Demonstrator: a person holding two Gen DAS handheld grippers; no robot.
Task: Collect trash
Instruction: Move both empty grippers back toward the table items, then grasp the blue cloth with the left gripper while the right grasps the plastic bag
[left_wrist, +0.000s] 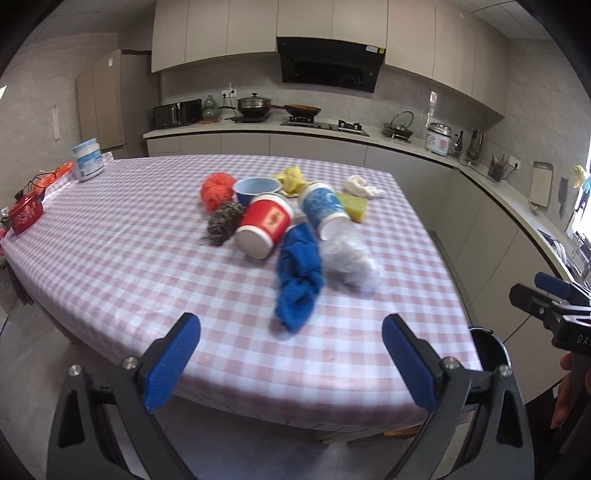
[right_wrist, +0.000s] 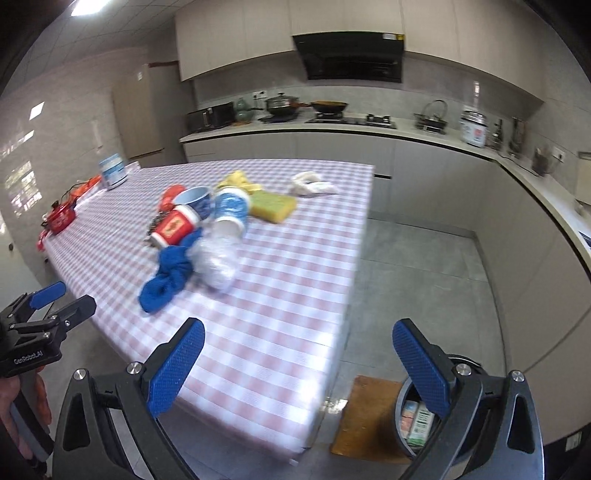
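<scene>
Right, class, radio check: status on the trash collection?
Left gripper open, empty. Right gripper open, empty. Trash pile untouched on table. Bin beside table, nothing blocking.

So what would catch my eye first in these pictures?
Probably the heap of clutter mid-table on the pink checked cloth: a tipped red cup, a tipped blue-and-white cup and a knotted blue rag. Next, the open blue-padded left gripper in front, and the bin on the floor.

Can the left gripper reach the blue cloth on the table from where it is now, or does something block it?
Probably yes. The left gripper is open and empty at the near table edge, and the blue cloth lies straight ahead. Only bare checked tablecloth lies between them; the red paper cup sits behind the cloth.
</scene>
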